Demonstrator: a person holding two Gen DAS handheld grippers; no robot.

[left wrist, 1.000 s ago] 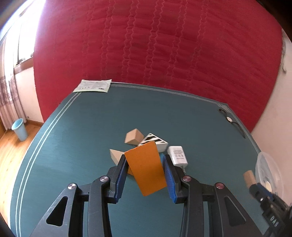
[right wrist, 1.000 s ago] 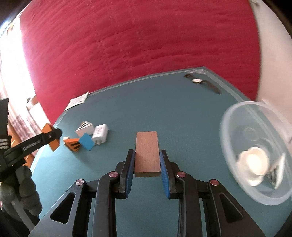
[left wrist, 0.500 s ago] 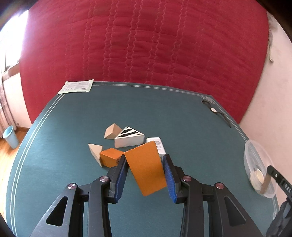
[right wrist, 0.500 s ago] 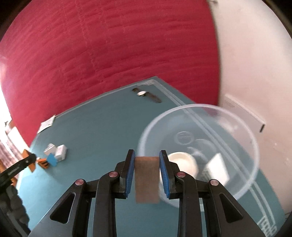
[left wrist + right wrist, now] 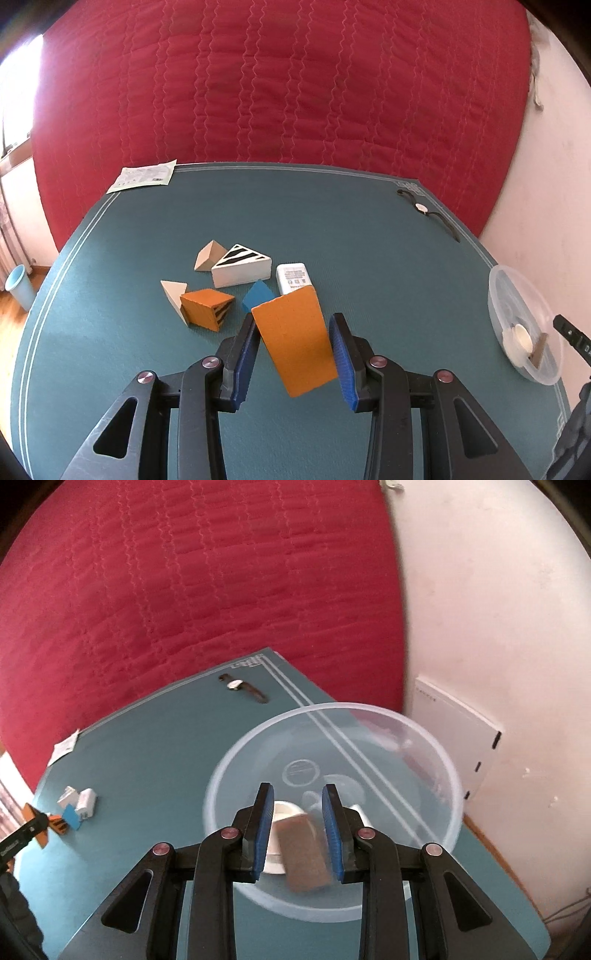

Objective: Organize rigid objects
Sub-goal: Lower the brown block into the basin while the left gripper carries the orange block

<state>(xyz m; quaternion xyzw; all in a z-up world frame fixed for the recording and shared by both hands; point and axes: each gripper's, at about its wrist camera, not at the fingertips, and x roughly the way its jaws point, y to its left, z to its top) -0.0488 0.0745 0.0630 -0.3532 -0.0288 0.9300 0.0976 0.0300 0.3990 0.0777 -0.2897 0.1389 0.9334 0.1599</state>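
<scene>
Two views, right shows wall panel (image 5: 458, 746)

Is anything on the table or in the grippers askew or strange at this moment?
Yes. The orange block sits tilted between the left gripper pads, not square to them. The brown wooden block in the right gripper also leans over the clear bowl. Nothing looks spilled or broken.
</scene>
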